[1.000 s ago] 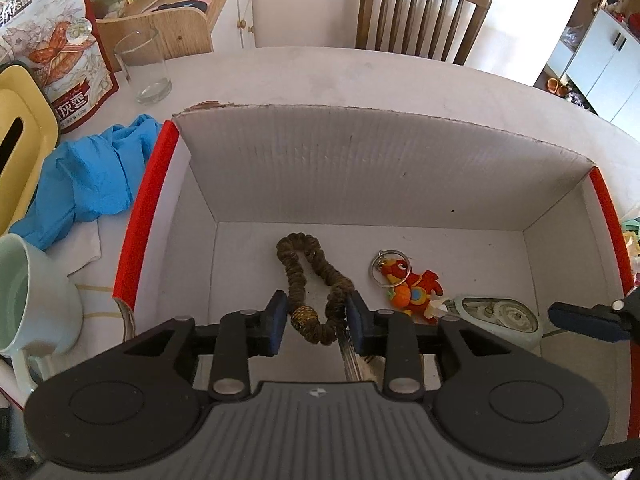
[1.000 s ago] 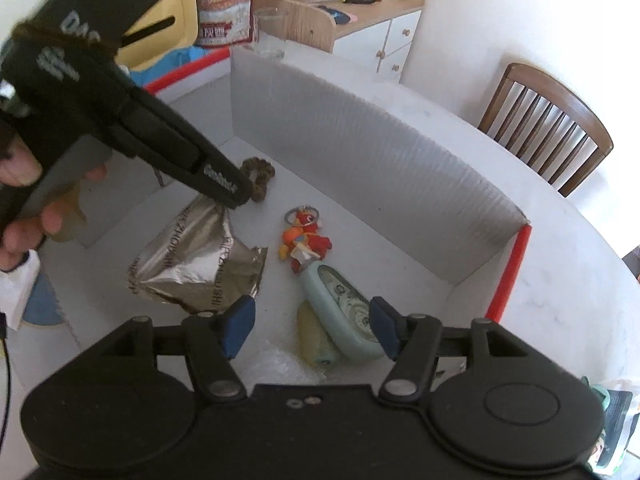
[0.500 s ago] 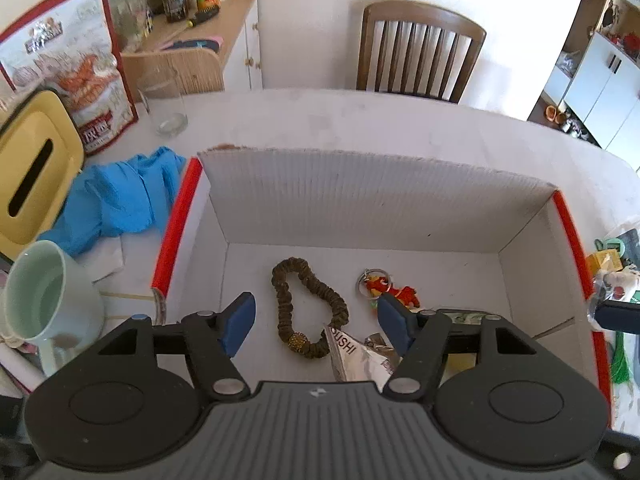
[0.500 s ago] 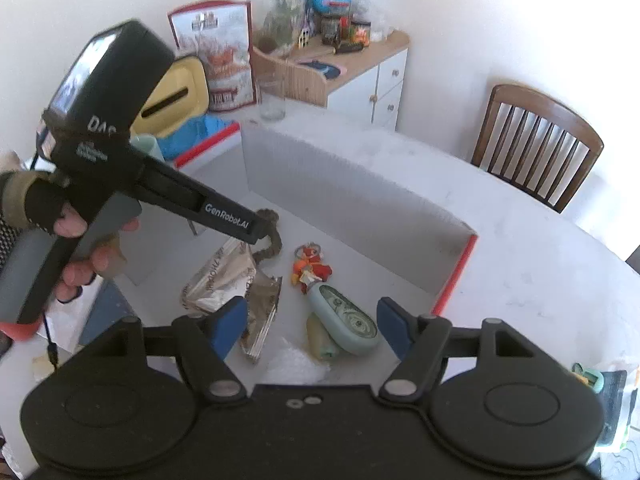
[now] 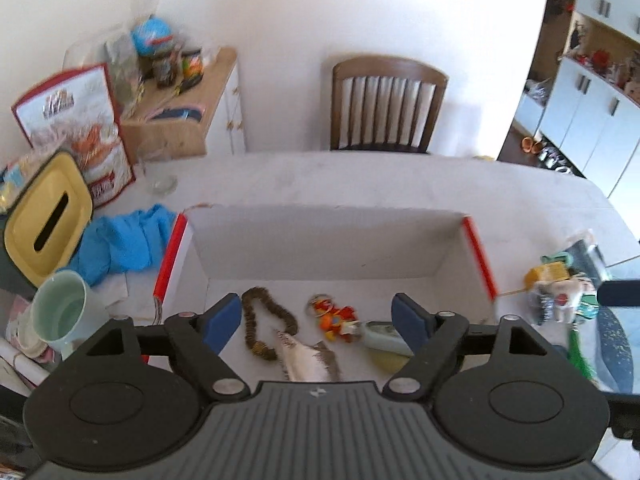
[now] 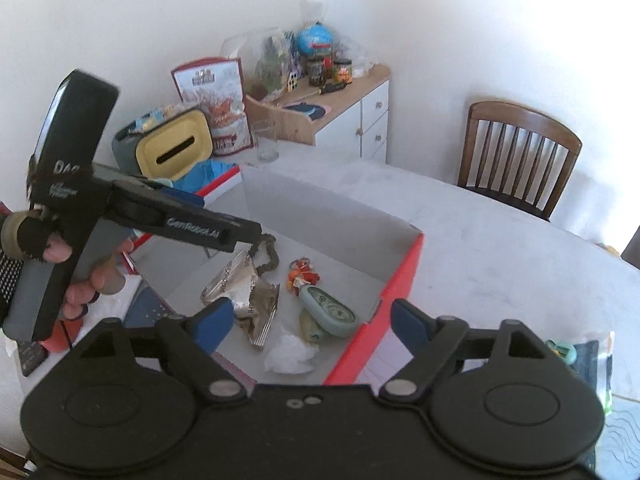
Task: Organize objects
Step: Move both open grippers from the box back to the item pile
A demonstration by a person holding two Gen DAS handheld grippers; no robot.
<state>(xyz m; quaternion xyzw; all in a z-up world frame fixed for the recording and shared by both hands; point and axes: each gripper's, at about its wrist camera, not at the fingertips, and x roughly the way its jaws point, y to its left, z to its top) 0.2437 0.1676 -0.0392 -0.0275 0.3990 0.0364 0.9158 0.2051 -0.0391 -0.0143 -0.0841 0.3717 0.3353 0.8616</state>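
Observation:
A white cardboard box (image 5: 172, 256) with red edges sits on the table. On its floor lie a brown bead bracelet (image 5: 260, 320), an orange keychain toy (image 5: 334, 318), a pale green tape dispenser (image 5: 382, 338), a silver foil packet (image 5: 304, 364) and a crumpled white tissue (image 6: 288, 354). My left gripper (image 5: 316, 320) hovers above the box's near side, its jaws opening with nothing between them. My right gripper (image 6: 310, 322) hangs over the box's (image 6: 400, 276) near right corner, jaws also opening and empty. A hand (image 6: 86, 284) holds the left tool.
Left of the box are a blue cloth (image 5: 120, 244), a pale green mug (image 5: 60, 312), a yellow-lidded tissue box (image 5: 48, 216), a glass (image 5: 160, 176) and a snack bag (image 5: 76, 120). Small toys and packets (image 5: 560, 292) lie right of it. A wooden chair (image 5: 386, 108) stands behind the table.
Both grippers have risen and drawn back from the box. The left jaws, close around the bracelet before, have spread wide and the bracelet lies free. The right jaws have widened too.

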